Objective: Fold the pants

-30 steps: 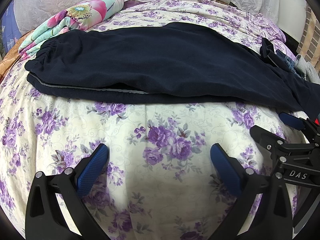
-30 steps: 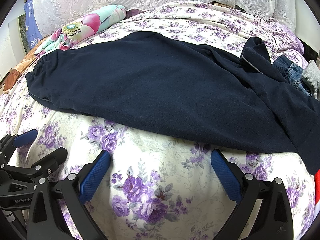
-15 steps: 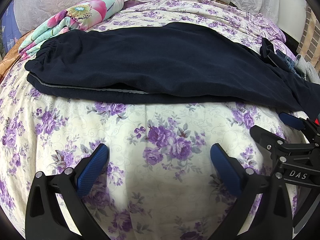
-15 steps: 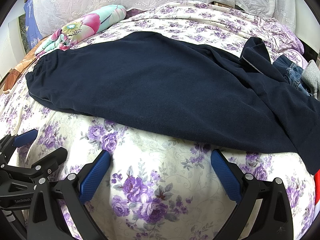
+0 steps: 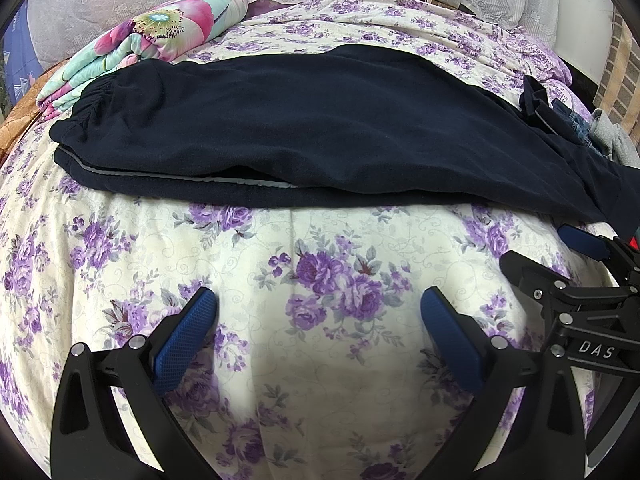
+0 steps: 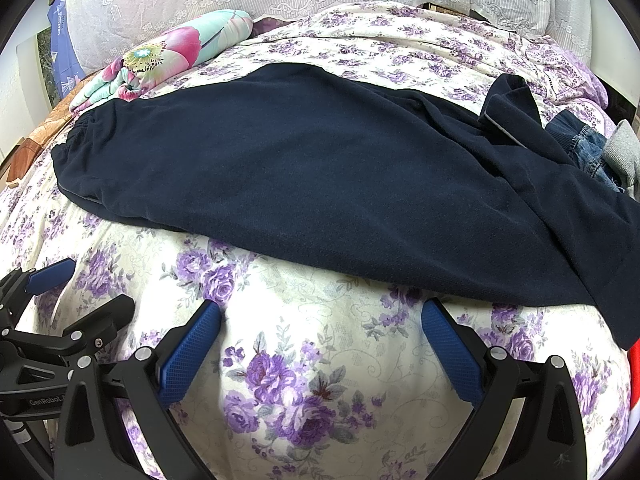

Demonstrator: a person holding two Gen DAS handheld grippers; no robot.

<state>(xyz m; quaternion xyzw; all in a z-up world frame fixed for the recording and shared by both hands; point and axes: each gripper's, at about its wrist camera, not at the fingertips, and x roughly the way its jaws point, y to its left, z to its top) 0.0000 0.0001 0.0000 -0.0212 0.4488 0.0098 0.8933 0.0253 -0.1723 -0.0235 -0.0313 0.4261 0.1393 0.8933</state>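
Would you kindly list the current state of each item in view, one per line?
Pants: laid flat lengthwise, one cuff flipped back.
Left tongs: open, empty, over the bedspread.
Right tongs: open, empty.
Flowered quilt: rolled up beside the waistband.
Jeans: crumpled beside the cuff.

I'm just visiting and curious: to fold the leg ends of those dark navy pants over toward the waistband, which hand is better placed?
Probably the right gripper: the dark navy pants taper to their leg ends on its side. The left gripper sits nearer the gathered waistband. Both are open.
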